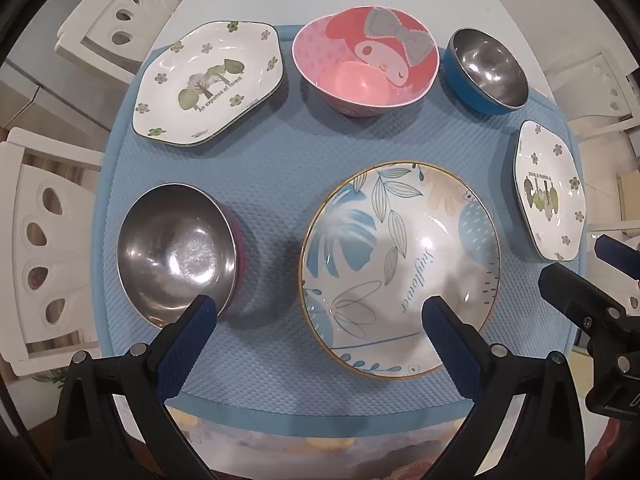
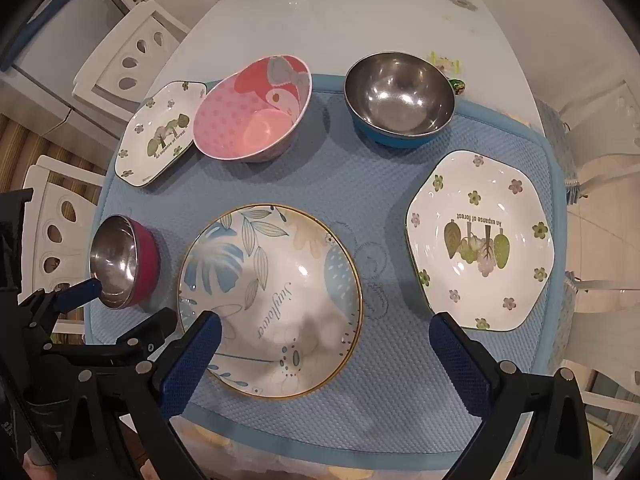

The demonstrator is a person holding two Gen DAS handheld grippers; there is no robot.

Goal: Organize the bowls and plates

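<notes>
Six dishes: all spread out singly on the mat, nothing stacked yet, so I'd say the sorting hasn't started.
mat: blue textured mat [image 2: 328, 184] covers most of the pale table [image 2: 320, 20]; probably there so the dishes don't slide or clack.
round plate: the big leaf-print round plate [image 2: 276, 300] sits low centre in the right wrist view, closest to both claws, so it looks like the natural base for a plate stack.
hexagon plates: right hexagon plate [image 2: 480, 240] at mid right, left hexagon plate [image 2: 160, 136] at upper left, well apart. Same print, so they'd pair up.
pink bowl: pink cartoon bowl [image 2: 252, 112] at upper centre, tilted, its rim overlapping the left hexagon plate in this view; can't tell if they touch.
steel bowls: blue steel bowl [image 2: 400, 100] upper right, red steel bowl [image 2: 120, 264] mid left. Same build, should nest.
left gripper: left gripper [image 1: 320, 320] is released, jaws wide, nothing between them, hanging over the gap between the red steel bowl and the round plate.
right gripper: right gripper [image 2: 324, 336] also spread wide and empty, above the round plate's lower right edge.
my guess: both hang high and open to pick a first target.
</notes>
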